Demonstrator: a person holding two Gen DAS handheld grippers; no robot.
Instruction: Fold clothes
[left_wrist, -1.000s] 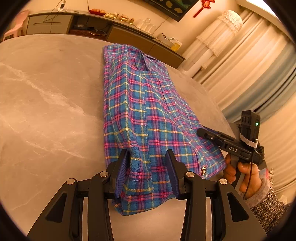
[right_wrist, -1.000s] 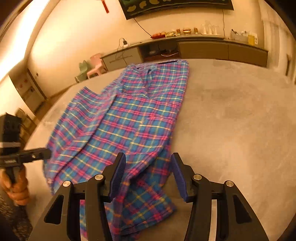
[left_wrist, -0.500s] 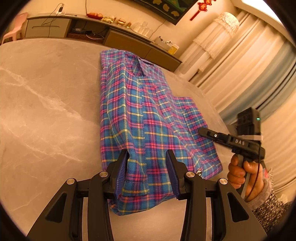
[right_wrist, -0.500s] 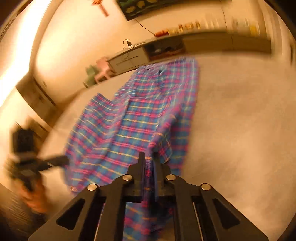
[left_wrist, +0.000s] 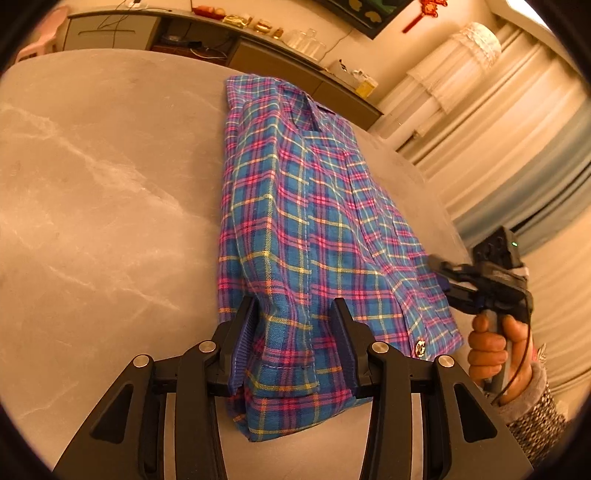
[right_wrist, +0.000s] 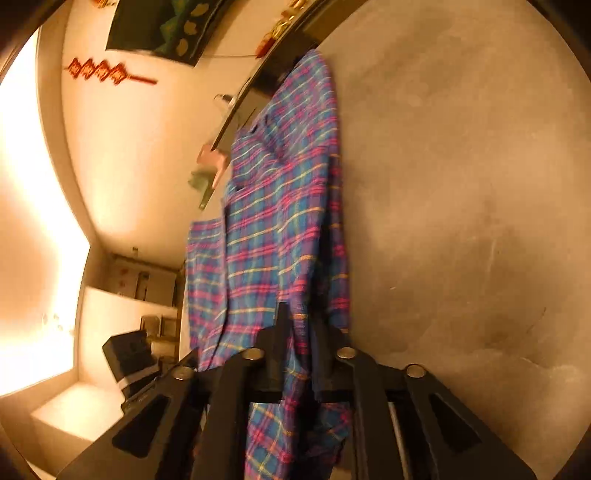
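A blue, pink and yellow plaid shirt (left_wrist: 306, 221) lies lengthwise on the marble table (left_wrist: 92, 192), collar at the far end. My left gripper (left_wrist: 293, 310) is open, one finger on each side of the near folded hem. In the right wrist view, which is rolled sideways, my right gripper (right_wrist: 303, 332) is shut on a pinch of the shirt (right_wrist: 280, 229), and cloth hangs below the fingers. From the left wrist view, a hand holds the right gripper (left_wrist: 448, 275) at the shirt's right edge. The left gripper's body (right_wrist: 129, 354) shows beyond the shirt in the right wrist view.
A long sideboard (left_wrist: 236, 40) with small items and cables runs behind the table. Curtains (left_wrist: 509, 140) hang to the right, past the table's edge. A pink chair (right_wrist: 214, 160) stands near the sideboard. Bare table surface (right_wrist: 461, 221) stretches on the shirt's outer side.
The right gripper went from open over the shirt's edge to shut on the cloth, then rolled sideways with it. The left gripper stayed open at the hem.
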